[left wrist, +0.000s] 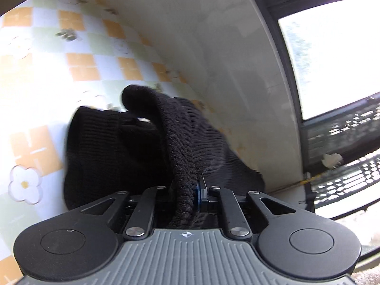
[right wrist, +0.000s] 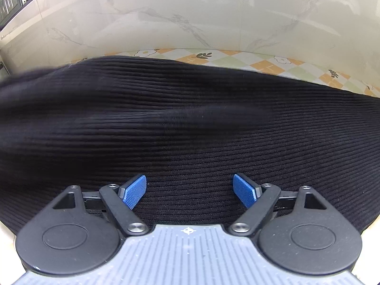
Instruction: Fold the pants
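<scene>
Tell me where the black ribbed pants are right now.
In the left wrist view the black ribbed pants are bunched on the checkered floral cloth, one fold pinched in the left tool; in the right wrist view they spread beneath the open right tool.

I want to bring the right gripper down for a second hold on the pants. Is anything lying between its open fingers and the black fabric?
Nothing visible does. The right gripper is open, and only the black ribbed pants show between and beyond its blue pads. The left gripper is already shut on a bunched edge of them.
</scene>
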